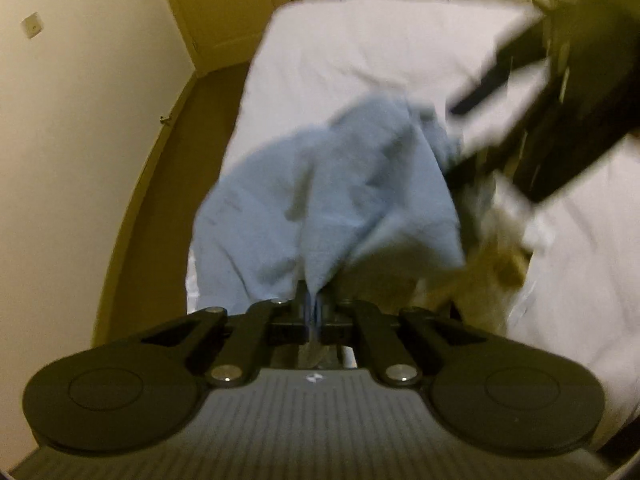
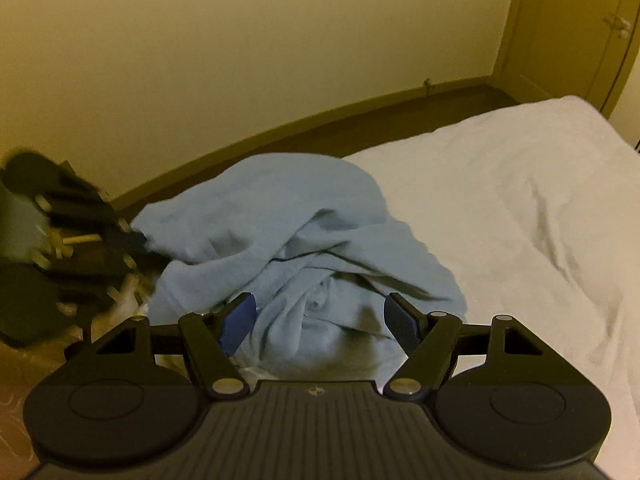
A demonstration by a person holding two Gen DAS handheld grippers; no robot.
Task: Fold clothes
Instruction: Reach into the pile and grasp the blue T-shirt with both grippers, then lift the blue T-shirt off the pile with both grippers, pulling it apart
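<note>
Left gripper: jaws pressed together, a pinch of the light blue garment clamped between them; cloth drapes away from the tips. The same gripper shows at the left edge of the right wrist view, dark and blurred, touching the garment's near-left edge.

Right gripper: jaws spread wide, blue pads visible, nothing between them. It hovers just over the garment; contact cannot be told. In the left wrist view it shows as a blurred black shape at upper right, beside the cloth.

Garment: crumpled in a heap on the white bed sheet, near the bed's edge. A placket with a button sits between the right jaws.

Beyond: brown floor strip along the bed, cream wall, door in the far corner.
</note>
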